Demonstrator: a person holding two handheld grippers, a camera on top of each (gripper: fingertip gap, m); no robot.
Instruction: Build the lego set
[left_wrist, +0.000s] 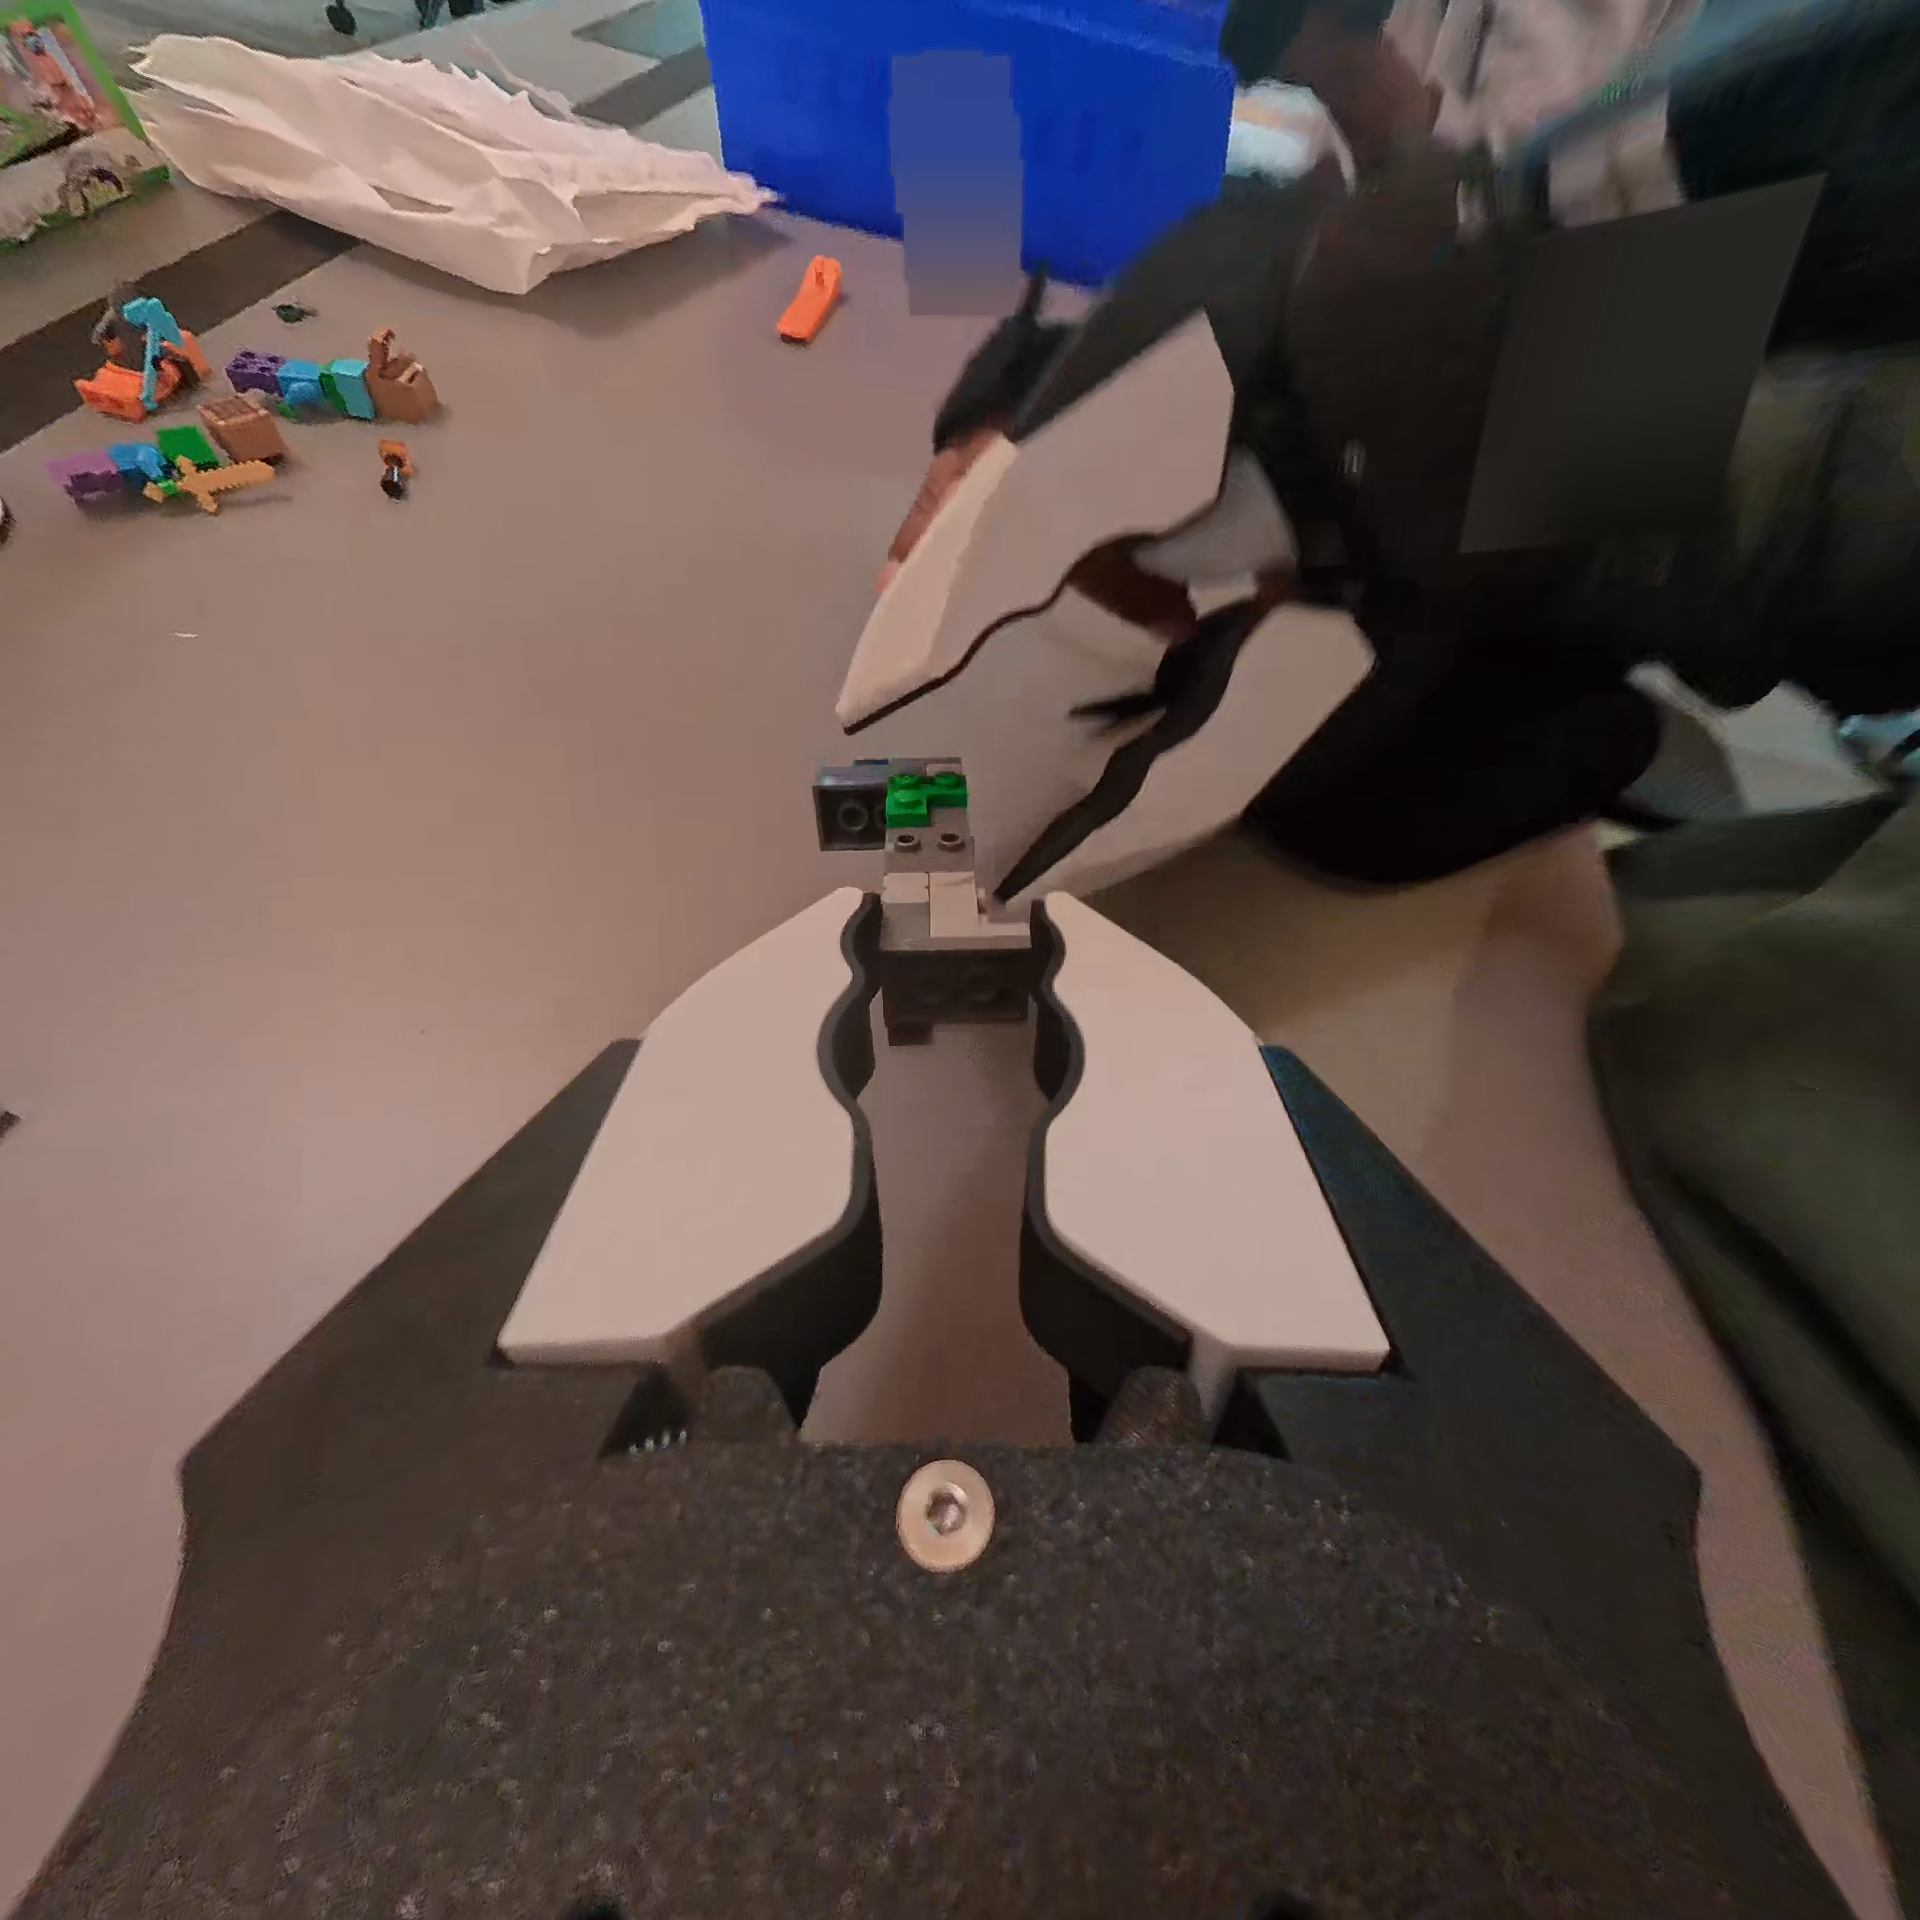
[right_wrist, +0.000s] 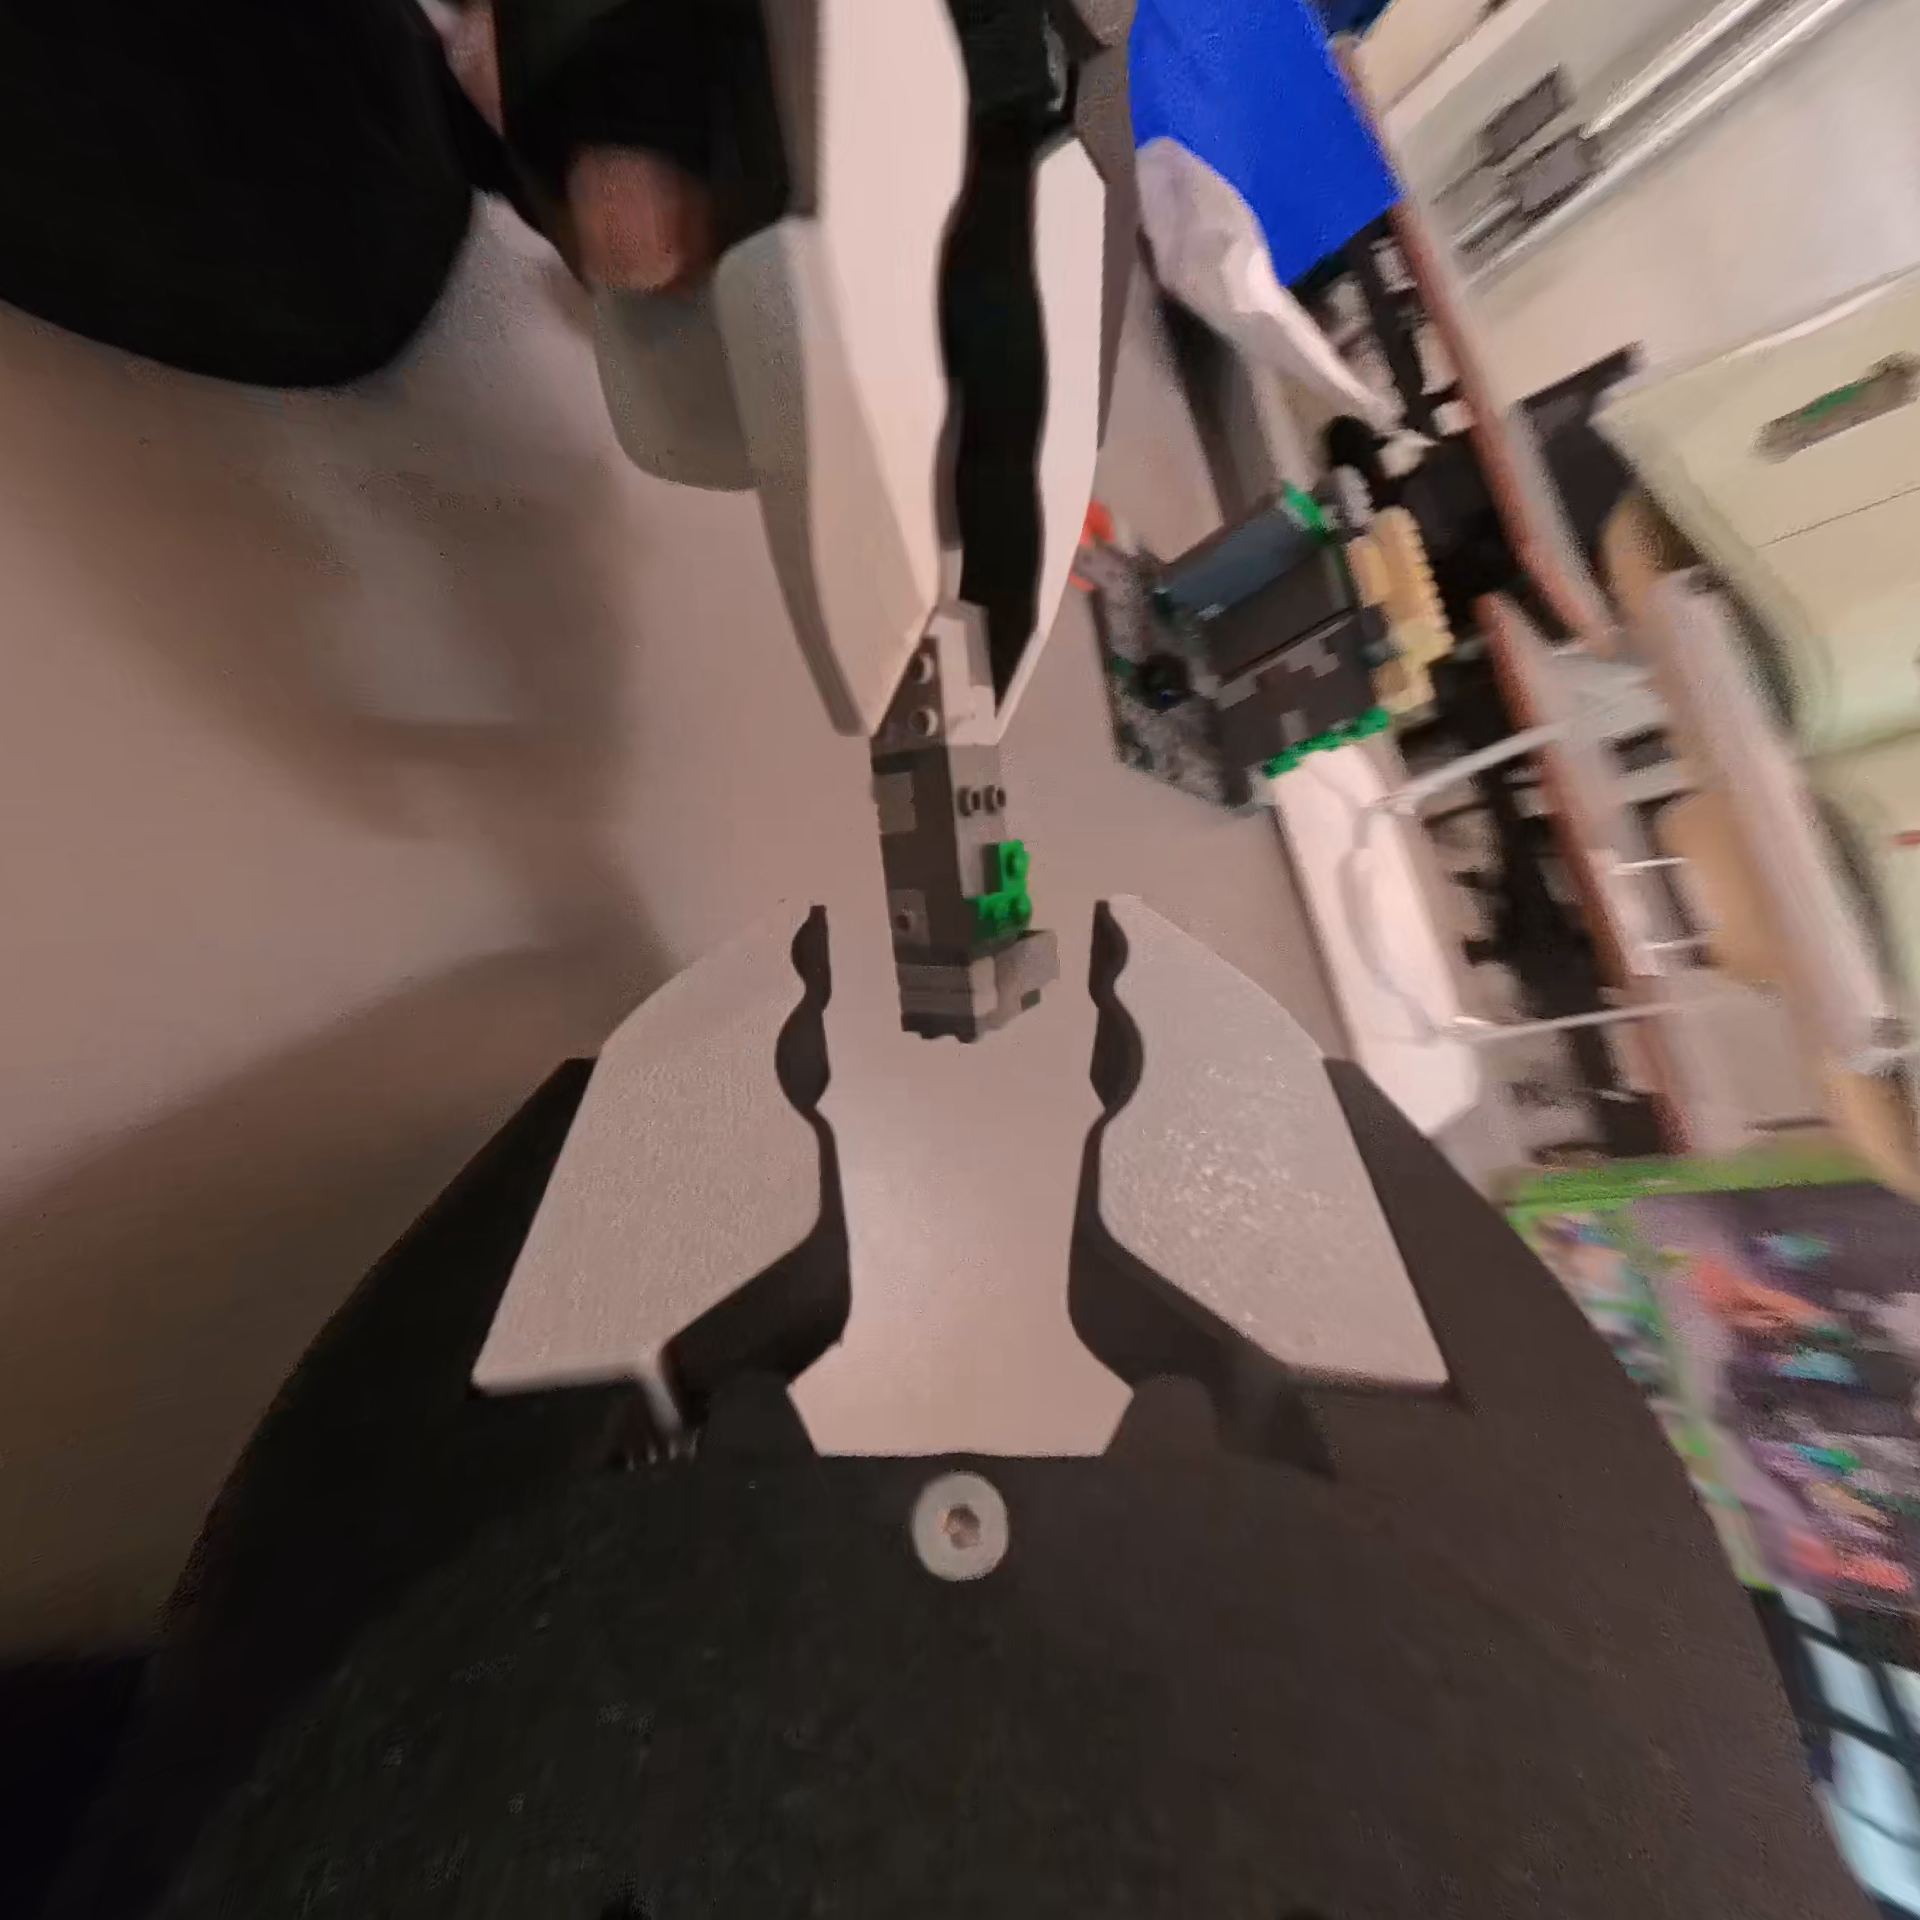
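Our left gripper (left_wrist: 951, 909) is pinched narrow on the base of a small grey lego assembly (left_wrist: 935, 894), its fingertips pressing the dark lower block from both sides above the pale table (left_wrist: 416, 831). Our right gripper (right_wrist: 956, 925) stands wide, its tips spread to either side of the assembly's far end without touching it.

From the left wrist view we see what the other camera misses: a scatter of loose lego pieces (left_wrist: 239, 405) at far left, a crumpled white paper bag (left_wrist: 436, 166), an orange brick separator (left_wrist: 810, 299) and a blue bin (left_wrist: 966, 114) behind. There the right gripper comes in from the upper right, one dark fingertip (left_wrist: 1023, 868) touching the assembly's top beside the light grey tiles, near a green plate (left_wrist: 925, 795).

From the right wrist view we see the assembly (right_wrist: 940, 862) lengthwise, hanging from the left gripper's closed tips (right_wrist: 961, 665), plus a larger lego build (right_wrist: 1288, 634) on the table beyond, a printed box (right_wrist: 1766, 1382) at lower right, and a gloved hand (right_wrist: 623, 208) gripping the left tool.
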